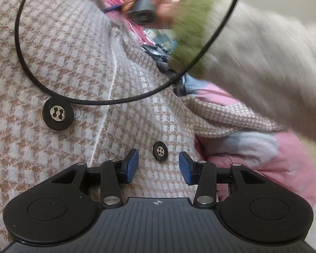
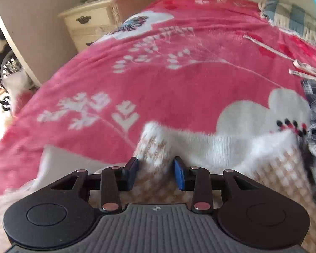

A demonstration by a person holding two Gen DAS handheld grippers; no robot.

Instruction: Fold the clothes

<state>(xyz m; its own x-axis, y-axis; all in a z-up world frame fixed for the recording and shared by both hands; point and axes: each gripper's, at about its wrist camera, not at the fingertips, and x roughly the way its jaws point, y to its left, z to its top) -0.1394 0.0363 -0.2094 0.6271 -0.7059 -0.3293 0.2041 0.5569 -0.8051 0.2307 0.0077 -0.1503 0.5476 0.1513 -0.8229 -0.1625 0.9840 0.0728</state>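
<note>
Garment: While it lay spread over the bed, the beige-and-white houndstooth knitted cardigan filled most of the left wrist view, its weave fuzzy, a pale front edge running down it.
Buttons: a large black round button with a metal centre sat on the cardigan's left part; a smaller black button sat lower, just beyond the left tool's tips.
Position: one fold of the cardigan rose in a peak at the near edge of the pink fleece blanket with white flower prints.
Neighbours: a pink-and-pale-blue soft garment lay just beside the cardigan; a blue checked cloth peeked out beyond it.
Hard to make out: a grey sleeve with a green cuff swept across the left wrist view in a blur, and the person's hand on the other tool was smeared too. A thin black cable looped across the lens. The cardigan's near part was cut off by both tool bodies.
Left gripper: blue pads partly apart, hovering over the cardigan with the smaller button seen between them; nothing was pinched.
Right gripper: blue pads partly apart, with the raised fold standing between them and pressed at both sides.
Background: a cream wooden drawer chest stood past the bed; a checked pillow lay at the far corner.
</note>
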